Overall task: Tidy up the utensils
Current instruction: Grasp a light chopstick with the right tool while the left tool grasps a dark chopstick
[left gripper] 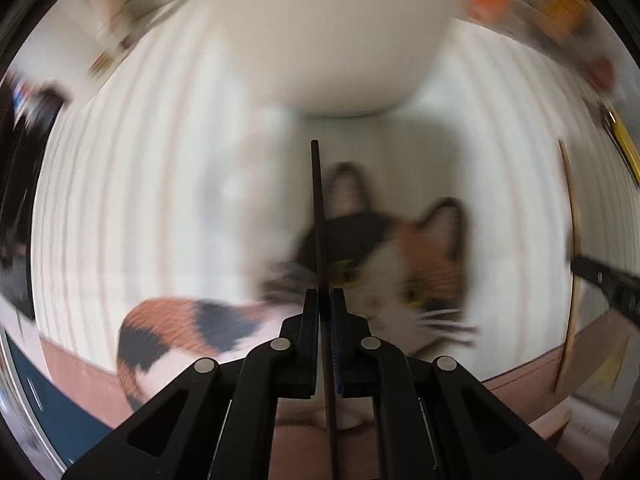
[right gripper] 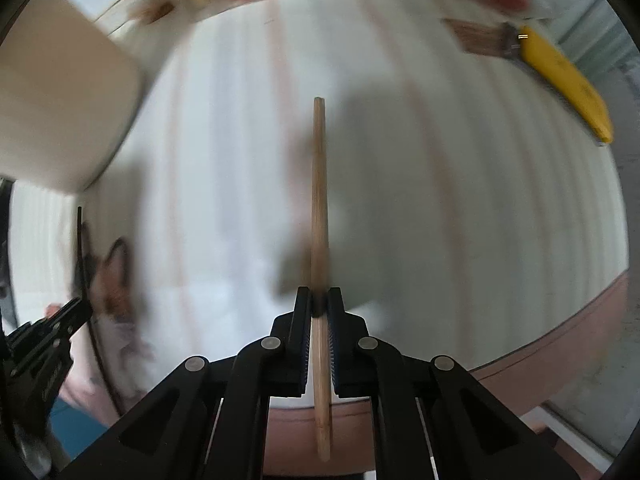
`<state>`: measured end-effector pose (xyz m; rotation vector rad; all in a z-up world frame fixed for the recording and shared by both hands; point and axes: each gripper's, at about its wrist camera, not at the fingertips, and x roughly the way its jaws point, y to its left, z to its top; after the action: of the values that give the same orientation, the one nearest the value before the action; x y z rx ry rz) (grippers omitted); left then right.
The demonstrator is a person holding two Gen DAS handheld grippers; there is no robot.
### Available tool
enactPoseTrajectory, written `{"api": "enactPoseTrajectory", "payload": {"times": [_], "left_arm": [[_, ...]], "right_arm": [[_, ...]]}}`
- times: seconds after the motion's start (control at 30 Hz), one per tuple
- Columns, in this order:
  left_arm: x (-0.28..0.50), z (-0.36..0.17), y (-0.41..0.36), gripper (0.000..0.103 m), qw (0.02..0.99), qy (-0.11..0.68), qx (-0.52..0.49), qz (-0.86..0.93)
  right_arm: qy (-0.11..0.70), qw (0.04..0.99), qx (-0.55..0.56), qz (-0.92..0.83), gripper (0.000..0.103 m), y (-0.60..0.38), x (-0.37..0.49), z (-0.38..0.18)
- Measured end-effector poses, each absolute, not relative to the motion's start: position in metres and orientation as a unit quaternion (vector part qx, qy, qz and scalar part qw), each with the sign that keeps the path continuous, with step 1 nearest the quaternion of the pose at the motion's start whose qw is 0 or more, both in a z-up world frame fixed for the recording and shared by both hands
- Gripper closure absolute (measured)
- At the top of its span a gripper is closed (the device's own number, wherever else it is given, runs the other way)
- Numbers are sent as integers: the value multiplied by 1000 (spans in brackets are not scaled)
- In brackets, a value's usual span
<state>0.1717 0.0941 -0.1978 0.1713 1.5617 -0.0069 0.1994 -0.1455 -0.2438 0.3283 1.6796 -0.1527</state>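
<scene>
Wooden utensil (right gripper: 320, 200) clamped in right tool (right gripper: 319, 300); left tool (left gripper: 325, 300) clamps one dark utensil (left gripper: 318, 208) (edge-on).

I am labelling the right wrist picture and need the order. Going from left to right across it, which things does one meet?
Left gripper → cream container → wooden utensil held by the right gripper → yellow-handled brush.

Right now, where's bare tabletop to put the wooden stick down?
Free: the white striped tabletop ahead of the right gripper, between the cream container and the yellow-handled brush. Crowded: by the left gripper, where a calico cat sits.
</scene>
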Motion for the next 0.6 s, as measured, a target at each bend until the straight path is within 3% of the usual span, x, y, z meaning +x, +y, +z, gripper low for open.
{"api": "enactPoseTrajectory", "payload": {"times": [0.23,0.6], "left_arm": [[181,-201,131,100,711,703,21,17],[186,-197,136,99,716,698,33,6]], "right_arm": [[761,637,121,2,95,-89,195,-243],[767,638,69,-18,93,-80,229,-248]]}}
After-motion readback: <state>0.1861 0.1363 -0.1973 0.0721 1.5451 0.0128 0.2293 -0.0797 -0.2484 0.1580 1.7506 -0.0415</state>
